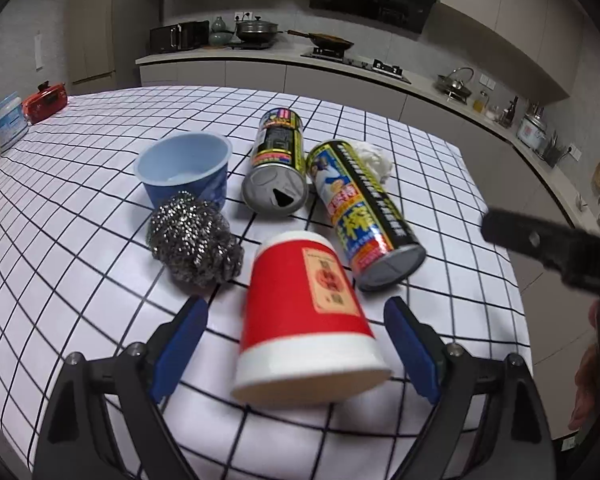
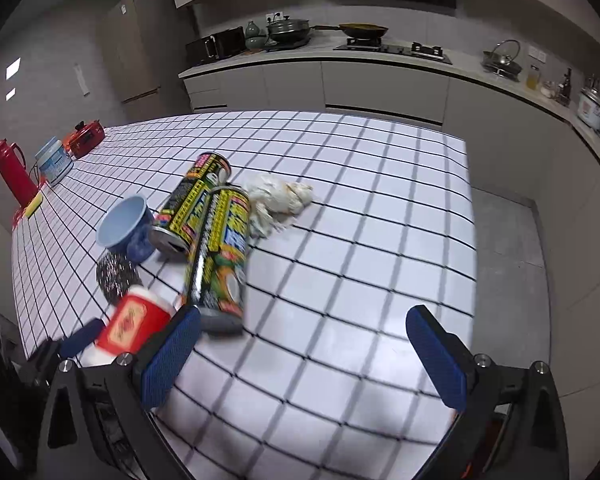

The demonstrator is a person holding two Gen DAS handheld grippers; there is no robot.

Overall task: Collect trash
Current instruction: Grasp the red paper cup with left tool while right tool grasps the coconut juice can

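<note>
A red paper cup (image 1: 308,312) with a white rim lies tilted on the checked tablecloth (image 1: 80,280), its wide mouth toward the camera. My left gripper (image 1: 296,344) is open around it, with a gap showing at the left pad and the rim close to the right pad. Beyond the cup lie two printed cans (image 1: 278,160) (image 1: 364,212), a crumpled white tissue (image 1: 374,158), a blue plastic cup (image 1: 184,168) and a steel scourer (image 1: 194,240). My right gripper (image 2: 304,360) is open over bare cloth, to the right of the nearer can (image 2: 220,256), holding nothing.
A red flask (image 2: 8,172), a blue-white tub (image 2: 54,160) and a small red pot (image 2: 86,136) stand at the table's far left. The table's right edge (image 2: 470,240) drops to the floor. A kitchen counter (image 2: 380,60) runs behind.
</note>
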